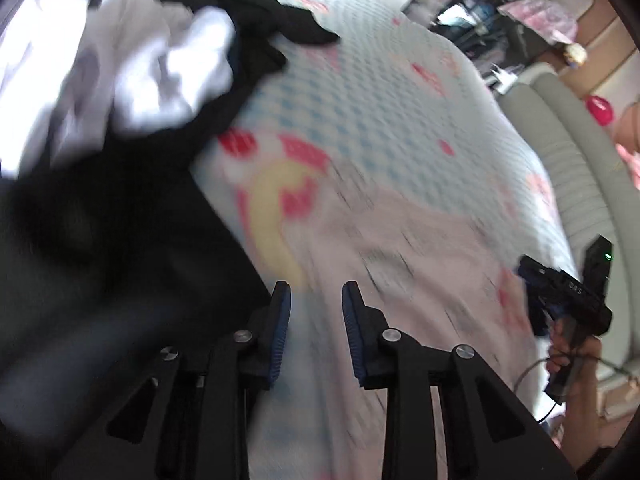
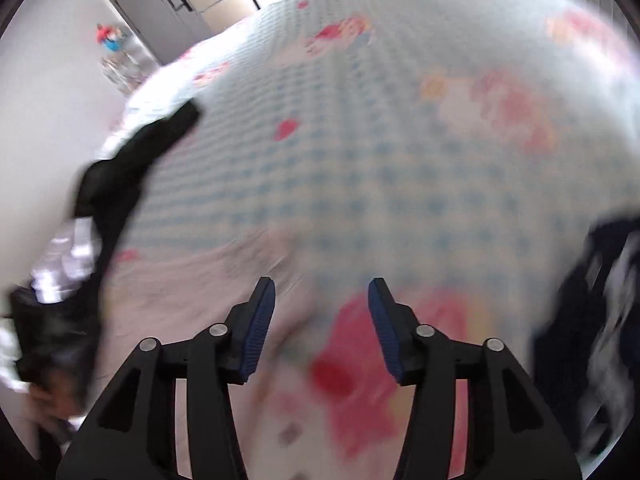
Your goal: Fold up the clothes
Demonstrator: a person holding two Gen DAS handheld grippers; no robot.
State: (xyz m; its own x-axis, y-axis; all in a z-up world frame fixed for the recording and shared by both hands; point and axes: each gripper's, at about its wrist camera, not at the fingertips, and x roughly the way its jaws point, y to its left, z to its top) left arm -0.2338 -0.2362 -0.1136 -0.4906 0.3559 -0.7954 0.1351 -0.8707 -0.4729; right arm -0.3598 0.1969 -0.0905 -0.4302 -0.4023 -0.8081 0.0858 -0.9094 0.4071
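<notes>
A heap of black clothes (image 1: 100, 240) with a crumpled white garment (image 1: 160, 76) on top lies on the left of the bed. My left gripper (image 1: 316, 292) is open just right of the heap's edge, over the bedspread, with nothing between its blue pads. In the right wrist view my right gripper (image 2: 322, 288) is also open and empty above the bedspread. There the black clothes (image 2: 132, 160) and the white garment (image 2: 68, 256) trail along the left. The right gripper (image 1: 534, 300) also shows at the right of the left wrist view, held by a hand (image 1: 576, 360).
The bedspread (image 1: 380, 112) is blue-checked with pink and red cartoon prints. A pale pink patch (image 1: 400, 240) lies ahead of the left gripper, too blurred to identify. More dark clothes (image 2: 592, 300) sit at the right edge. A grey padded bed frame (image 1: 560, 140) and shelves (image 1: 480, 0) border the bed.
</notes>
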